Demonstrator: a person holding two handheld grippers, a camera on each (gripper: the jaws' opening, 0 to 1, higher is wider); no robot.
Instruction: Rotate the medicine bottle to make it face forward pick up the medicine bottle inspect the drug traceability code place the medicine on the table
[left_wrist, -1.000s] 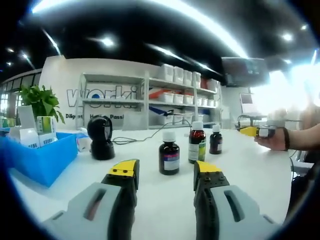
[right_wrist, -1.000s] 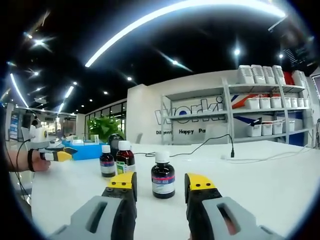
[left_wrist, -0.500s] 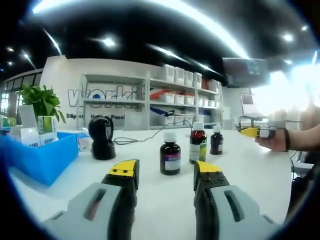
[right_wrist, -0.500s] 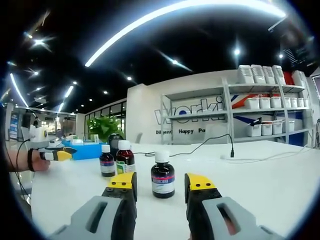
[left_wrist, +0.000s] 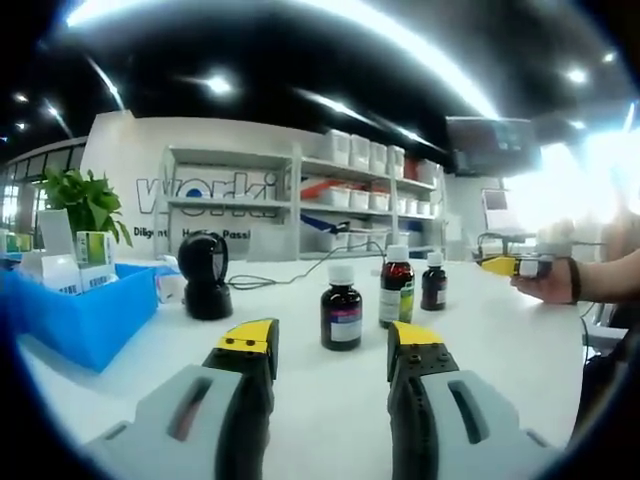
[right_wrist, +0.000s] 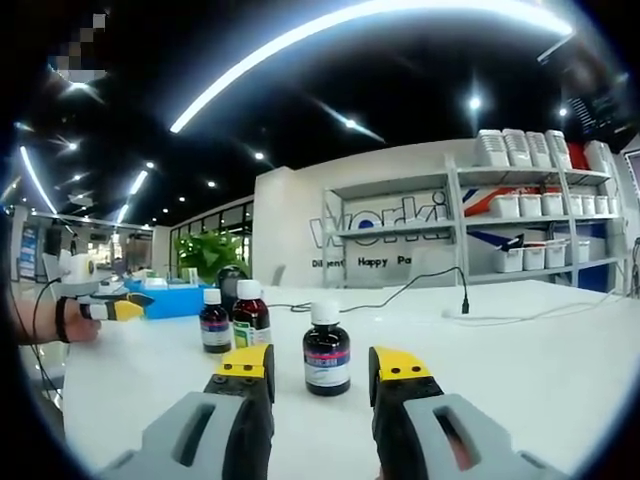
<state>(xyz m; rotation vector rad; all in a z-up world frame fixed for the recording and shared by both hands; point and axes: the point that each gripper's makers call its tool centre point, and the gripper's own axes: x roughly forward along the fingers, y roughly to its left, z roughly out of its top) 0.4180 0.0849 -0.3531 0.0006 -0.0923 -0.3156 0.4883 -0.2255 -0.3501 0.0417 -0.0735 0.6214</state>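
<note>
Left gripper view: three bottles stand upright on the white table (left_wrist: 520, 350), the nearest bottle (left_wrist: 340, 306) just ahead of the wide-apart, empty left gripper (left_wrist: 330, 345). Right gripper view: right gripper (right_wrist: 320, 365) likewise spread wide, bottle (right_wrist: 326, 350) standing between its tips, untouched.

Nothing among the medicine bottles (left_wrist: 341, 314) or grippers has visibly changed.

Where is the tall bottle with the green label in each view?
Left gripper view: tall bottle, right of centre, standing on the table beyond the right jaw.
Right gripper view: tall bottle, left of centre, beyond the left jaw.
Shared landmark: blue bin, at far left in both views.
</note>
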